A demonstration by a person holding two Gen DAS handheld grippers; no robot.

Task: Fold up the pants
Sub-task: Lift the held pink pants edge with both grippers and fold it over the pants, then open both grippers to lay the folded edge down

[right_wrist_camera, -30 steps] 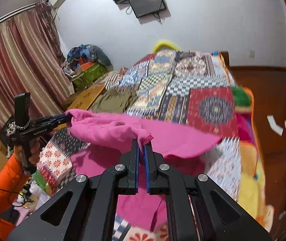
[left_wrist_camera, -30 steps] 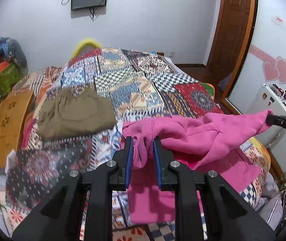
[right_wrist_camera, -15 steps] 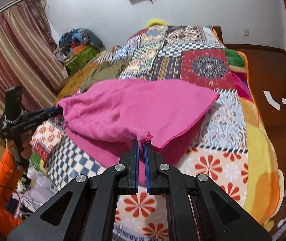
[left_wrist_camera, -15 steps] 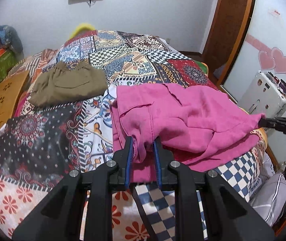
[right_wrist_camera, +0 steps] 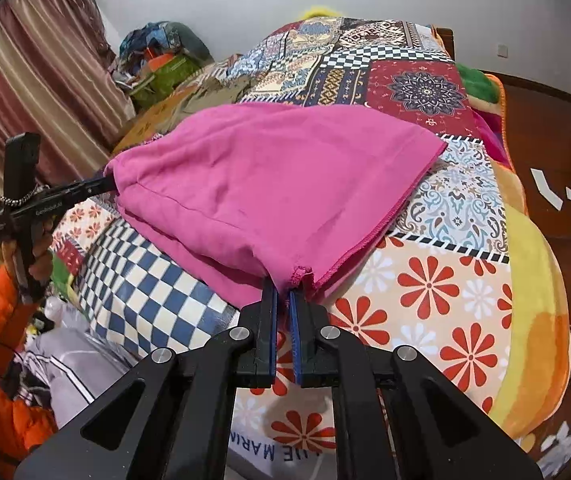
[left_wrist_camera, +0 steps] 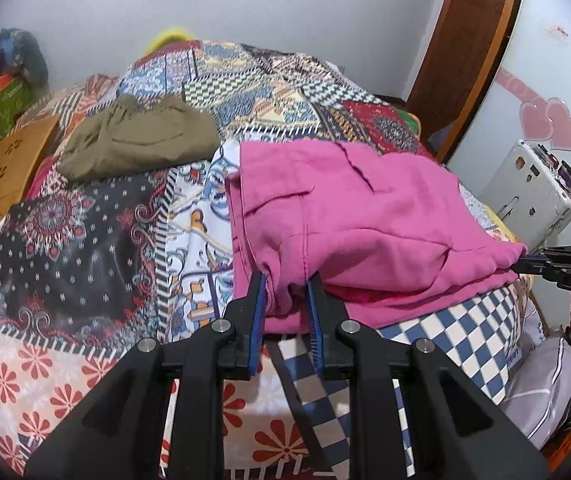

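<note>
We see the folded pink fleece pants (left_wrist_camera: 349,216) lying on the patchwork bedspread (left_wrist_camera: 85,240), near edge pinched in both claws: left claw (left_wrist_camera: 284,300) easing open, right claw (right_wrist_camera: 281,304) clamped. The bedspread reads "MARIN".

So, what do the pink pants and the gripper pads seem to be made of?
The pink pants look like soft matte knit, maybe fleece or cotton: fuzzy surface, limp folds. The pads look like blue ribbed rubber or plastic; which one, I cannot tell.

Left tool (left_wrist_camera: 284,280) opening; right tool (right_wrist_camera: 282,286) seemingly clamped.
</note>
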